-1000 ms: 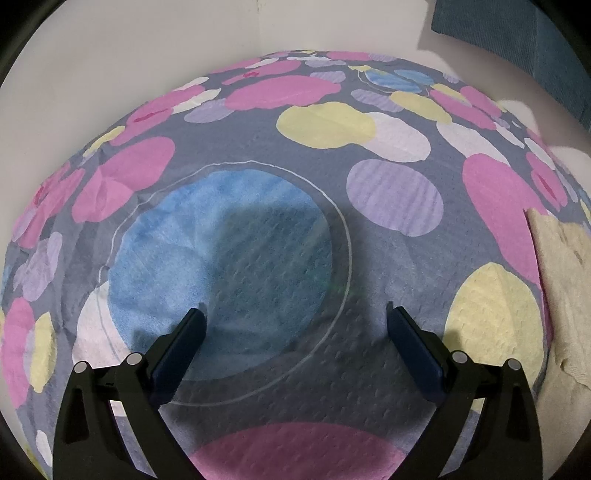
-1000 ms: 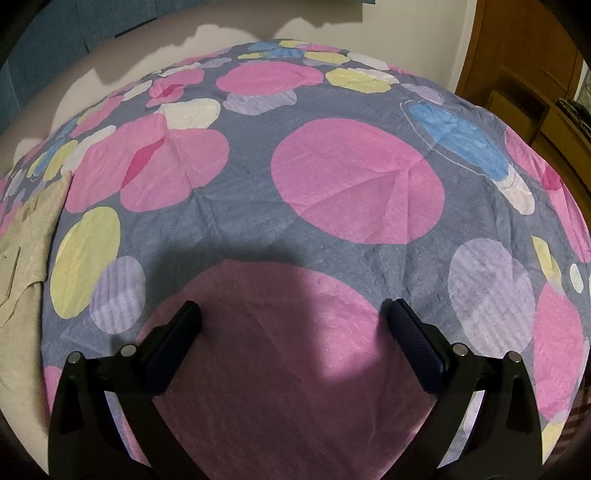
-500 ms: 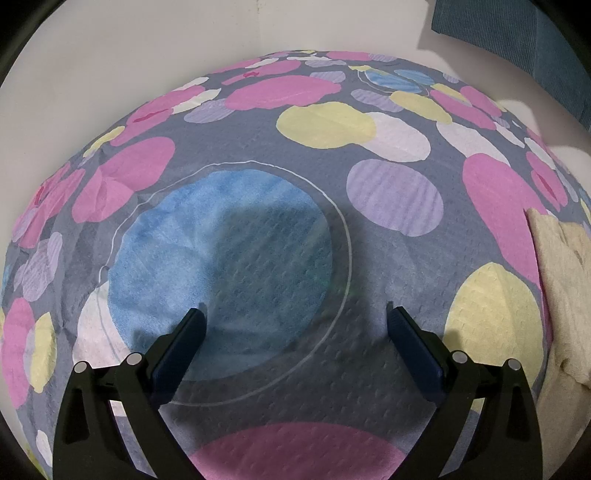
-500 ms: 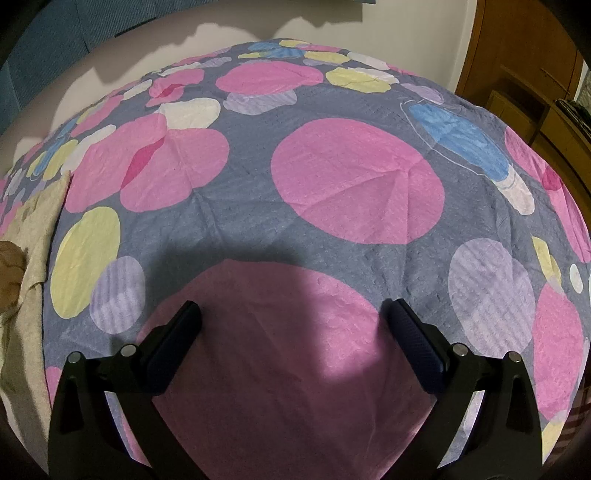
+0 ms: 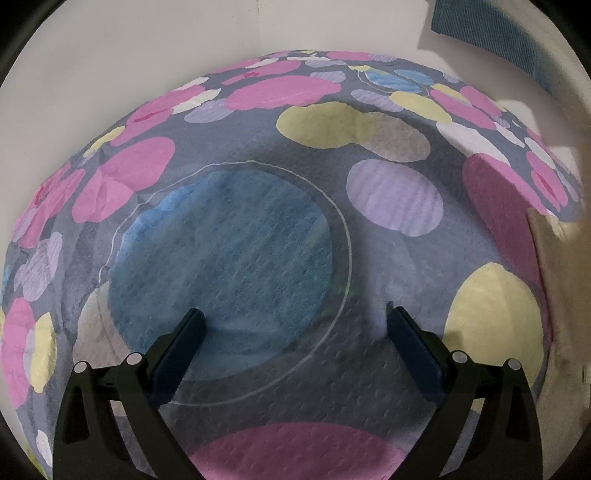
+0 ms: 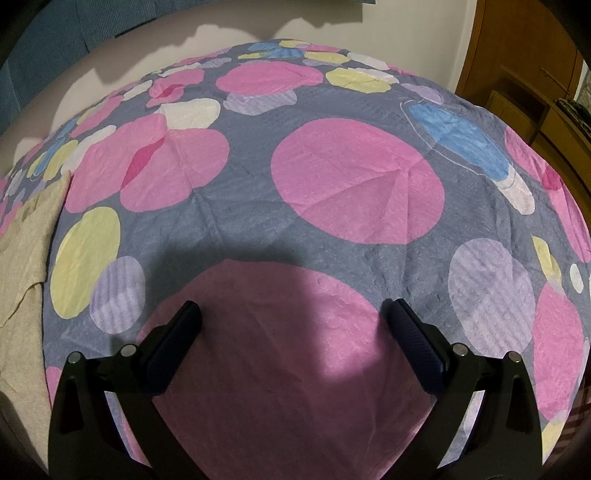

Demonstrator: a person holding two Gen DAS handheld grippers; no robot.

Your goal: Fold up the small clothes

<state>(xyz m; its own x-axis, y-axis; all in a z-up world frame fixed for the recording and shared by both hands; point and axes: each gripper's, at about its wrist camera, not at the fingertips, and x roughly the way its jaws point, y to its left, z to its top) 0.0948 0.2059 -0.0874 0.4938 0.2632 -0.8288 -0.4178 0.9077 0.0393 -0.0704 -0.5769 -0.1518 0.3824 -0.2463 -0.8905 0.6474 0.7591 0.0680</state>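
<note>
A beige garment (image 5: pixel 561 295) lies on the spotted bedspread (image 5: pixel 388 258) at the far right edge of the left wrist view, blurred. It also shows at the far left of the right wrist view (image 6: pixel 26 266), lying flat. My left gripper (image 5: pixel 293 321) is open and empty above a blue circle of the bedspread, well left of the garment. My right gripper (image 6: pixel 293 314) is open and empty above a pink circle of the bedspread (image 6: pixel 295 206), well right of the garment.
The bed meets white walls (image 5: pixel 147 55) at the back. A blue curtain (image 5: pixel 498 33) hangs at the upper right of the left view. Wooden furniture (image 6: pixel 524 85) stands beyond the bed's right side in the right view.
The beige garment's edge has shifted and looks blurred in the left view. A brownish shape seen briefly on it in the right view is gone. Both grippers stay still and open.
</note>
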